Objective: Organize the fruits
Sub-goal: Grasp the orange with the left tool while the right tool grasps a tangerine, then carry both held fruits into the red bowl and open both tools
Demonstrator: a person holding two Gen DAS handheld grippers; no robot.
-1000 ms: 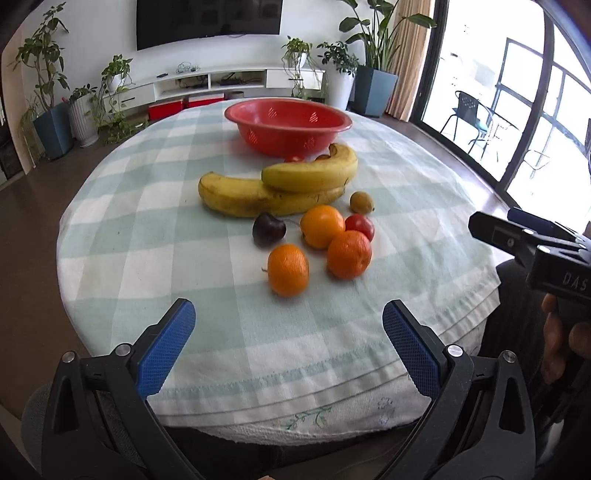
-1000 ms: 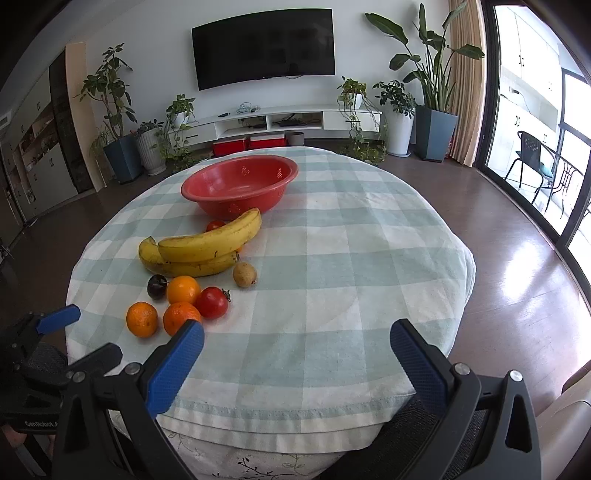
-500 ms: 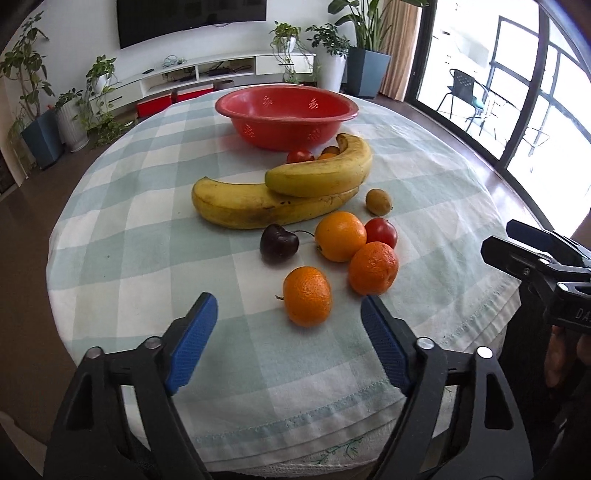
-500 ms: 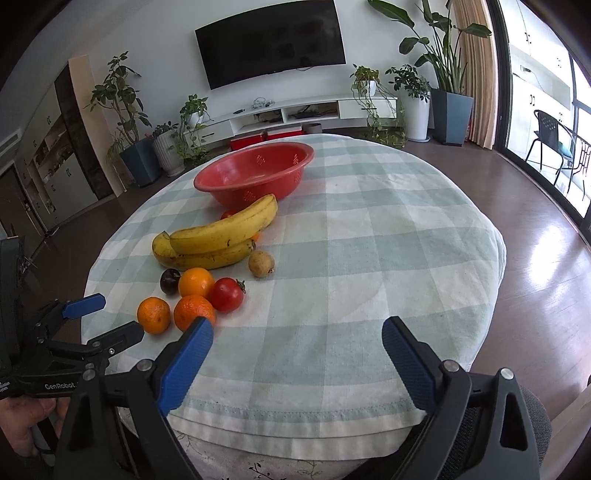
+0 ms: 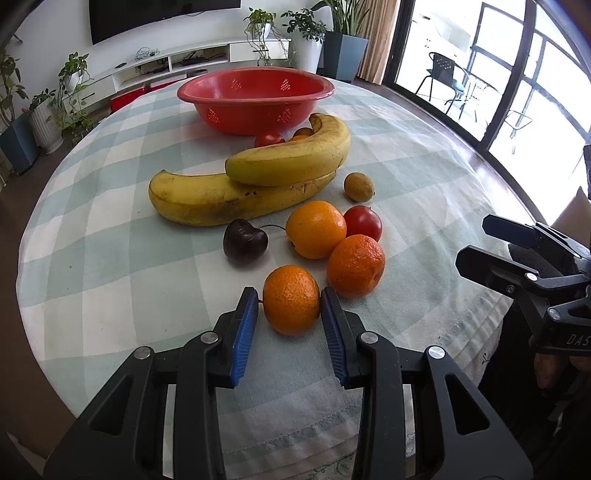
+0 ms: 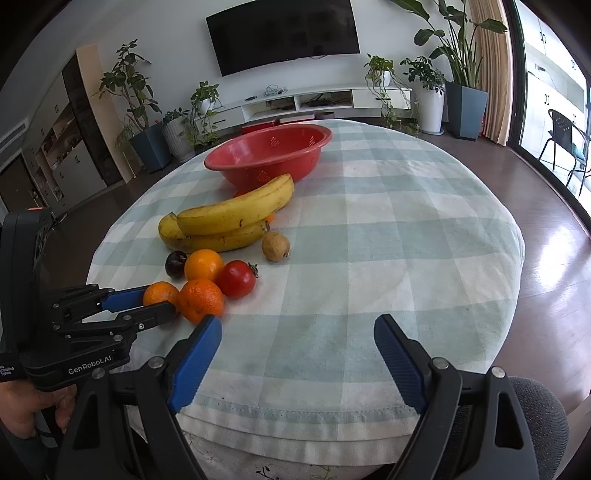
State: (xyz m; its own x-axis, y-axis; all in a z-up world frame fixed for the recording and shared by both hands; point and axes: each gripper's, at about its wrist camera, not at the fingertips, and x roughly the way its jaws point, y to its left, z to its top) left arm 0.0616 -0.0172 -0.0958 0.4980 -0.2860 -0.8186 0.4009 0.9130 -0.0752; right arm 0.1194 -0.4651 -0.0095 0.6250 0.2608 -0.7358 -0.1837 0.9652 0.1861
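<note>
Change: the left gripper [image 5: 288,326] has come forward from the bench edge and narrowed its jaws, so the nearest mandarin [image 5: 291,299] now sits between the two blue pads [image 5: 242,334]. A second ago the jaws were wide and the fruit lay well ahead of them.
Left gripper state: nearly clenched around the mandarin; the right pad looks touching the peel, the left one shows a thin gap, so the grasp seems not yet firm.
Right gripper state: the right gripper [image 6: 297,354] is released, its jaws wide apart, with nothing between them, over the near edge of the cloth.
Meaning for the task: I judge that the first pick is beginning; the mandarin rests on the cloth, not lifted, and the red colander [image 5: 255,98] at the far side is the likely place for it.
Other fruits: two bananas [image 5: 236,184], a second mandarin [image 5: 355,266] just beside the gripped one, an orange [image 5: 316,229], a tomato [image 5: 364,221], a dark cherry [image 5: 245,240], a small brown fruit [image 5: 358,187].
Surface: a round bench under a pale green checked tablecloth [image 6: 388,240].
Room: a living room with a wall television [image 6: 282,33], potted plants [image 6: 458,66] and a large window [image 5: 517,74].
</note>
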